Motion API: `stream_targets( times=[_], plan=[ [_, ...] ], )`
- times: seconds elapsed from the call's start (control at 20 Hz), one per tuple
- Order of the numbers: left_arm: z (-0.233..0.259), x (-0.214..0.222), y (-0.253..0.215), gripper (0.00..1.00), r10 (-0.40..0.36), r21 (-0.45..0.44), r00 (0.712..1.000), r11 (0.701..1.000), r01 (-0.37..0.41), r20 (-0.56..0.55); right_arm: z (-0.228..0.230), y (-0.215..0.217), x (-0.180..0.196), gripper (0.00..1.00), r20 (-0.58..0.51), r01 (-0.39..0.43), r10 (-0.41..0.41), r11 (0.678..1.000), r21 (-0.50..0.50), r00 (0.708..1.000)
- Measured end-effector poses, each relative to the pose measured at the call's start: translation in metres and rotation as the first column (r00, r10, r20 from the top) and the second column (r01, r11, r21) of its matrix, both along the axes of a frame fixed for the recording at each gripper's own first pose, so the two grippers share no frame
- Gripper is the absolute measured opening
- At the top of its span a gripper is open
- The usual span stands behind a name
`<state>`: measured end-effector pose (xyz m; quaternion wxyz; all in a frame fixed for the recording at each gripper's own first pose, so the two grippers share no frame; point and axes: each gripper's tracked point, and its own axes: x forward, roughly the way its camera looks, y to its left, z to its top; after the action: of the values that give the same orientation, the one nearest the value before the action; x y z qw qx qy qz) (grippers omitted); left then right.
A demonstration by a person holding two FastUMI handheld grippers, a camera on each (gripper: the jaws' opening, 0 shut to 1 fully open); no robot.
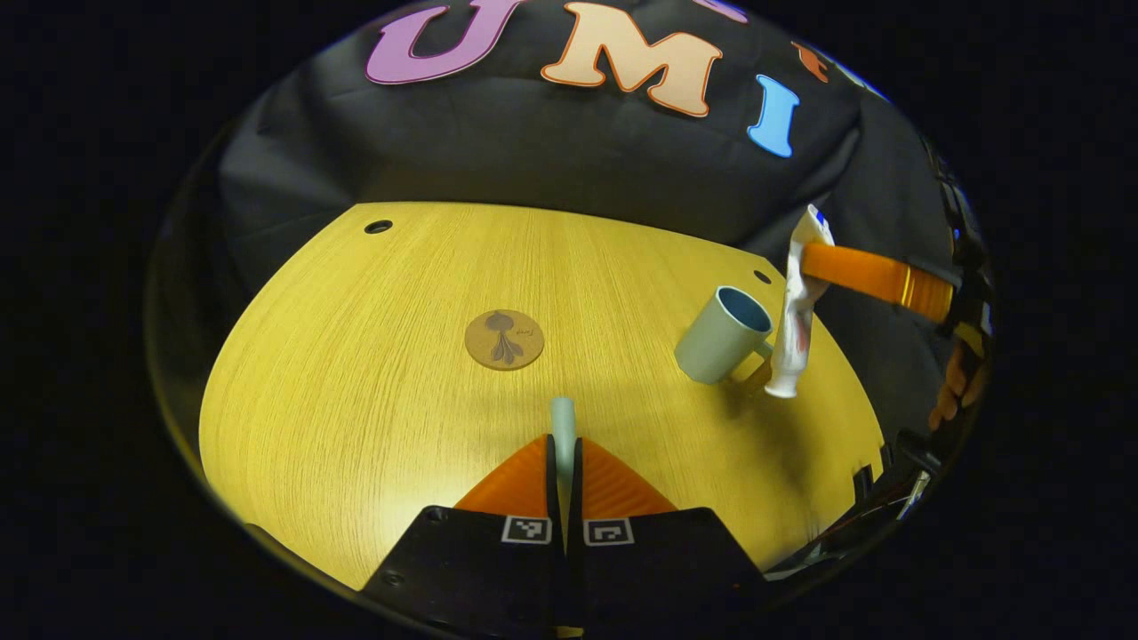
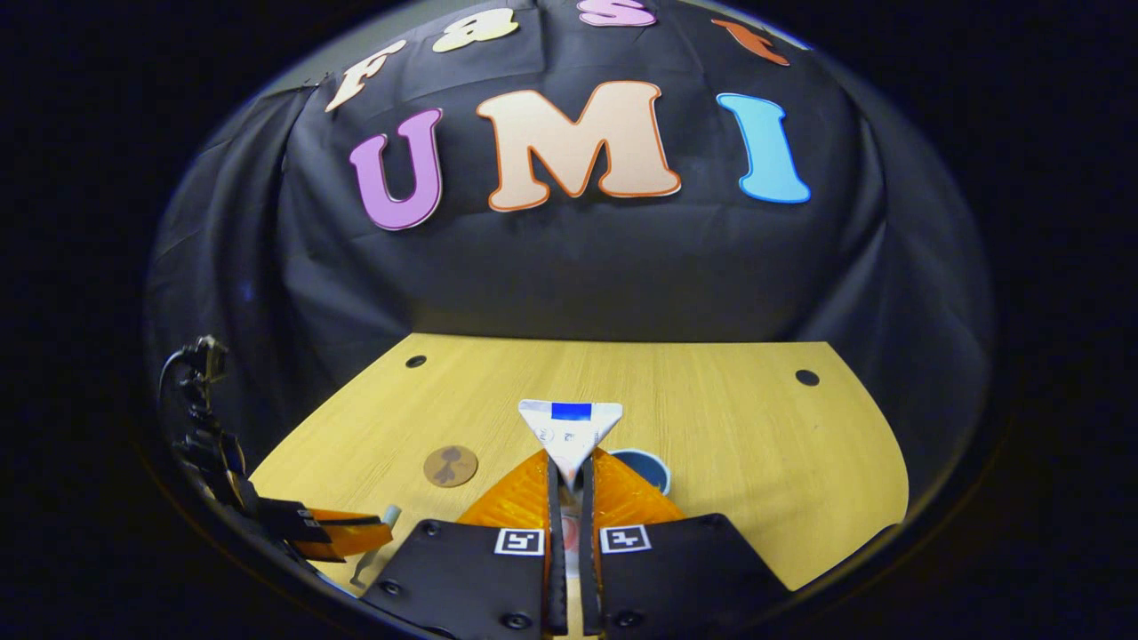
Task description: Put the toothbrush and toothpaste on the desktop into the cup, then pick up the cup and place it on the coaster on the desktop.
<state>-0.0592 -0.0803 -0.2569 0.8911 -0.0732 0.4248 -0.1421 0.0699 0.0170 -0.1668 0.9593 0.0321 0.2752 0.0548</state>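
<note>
Two items are held, one per gripper. My right gripper has its fingers closed on the toothpaste, a white crumpled tube hanging cap-down just beside the cup, above the surface. My left gripper has its fingers pressed on the toothbrush, pale handle end poking forward. Cup stands upright near the right edge; contents I cannot tell. Coaster lies bare, well apart from the cup.
</note>
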Motion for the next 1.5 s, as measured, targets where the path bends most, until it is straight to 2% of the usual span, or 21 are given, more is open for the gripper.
stream_targets(
  times=[0.2, 0.4, 0.95, 1.5],
  plan=[
    [0.005, 0.0, 0.0, 0.0, 0.009, -0.004, 1.0, 1.0, -0.009, 0.009, 0.002, -0.029, 0.021, 0.09, 0.021, 0.066, -0.066, 0.998, 0.003, 0.998],
    [0.009, -0.004, 0.001, 0.0, 0.027, -0.004, 1.0, 1.0, -0.027, 0.012, -0.006, -0.044, 0.034, 0.08, 0.025, 0.093, -0.093, 0.996, -0.008, 0.995],
    [0.017, -0.008, 0.002, 0.0, 0.05, -0.013, 0.998, 0.999, -0.05, 0.032, -0.022, -0.036, 0.052, 0.08, 0.046, 0.089, -0.088, 0.996, -0.014, 0.995],
    [0.011, -0.012, 0.004, 0.0, 0.057, -0.01, 0.998, 0.998, -0.057, 0.026, 0.004, -0.031, 0.062, 0.08, 0.128, 0.095, -0.099, 0.995, 0.039, 0.987]
  ],
)
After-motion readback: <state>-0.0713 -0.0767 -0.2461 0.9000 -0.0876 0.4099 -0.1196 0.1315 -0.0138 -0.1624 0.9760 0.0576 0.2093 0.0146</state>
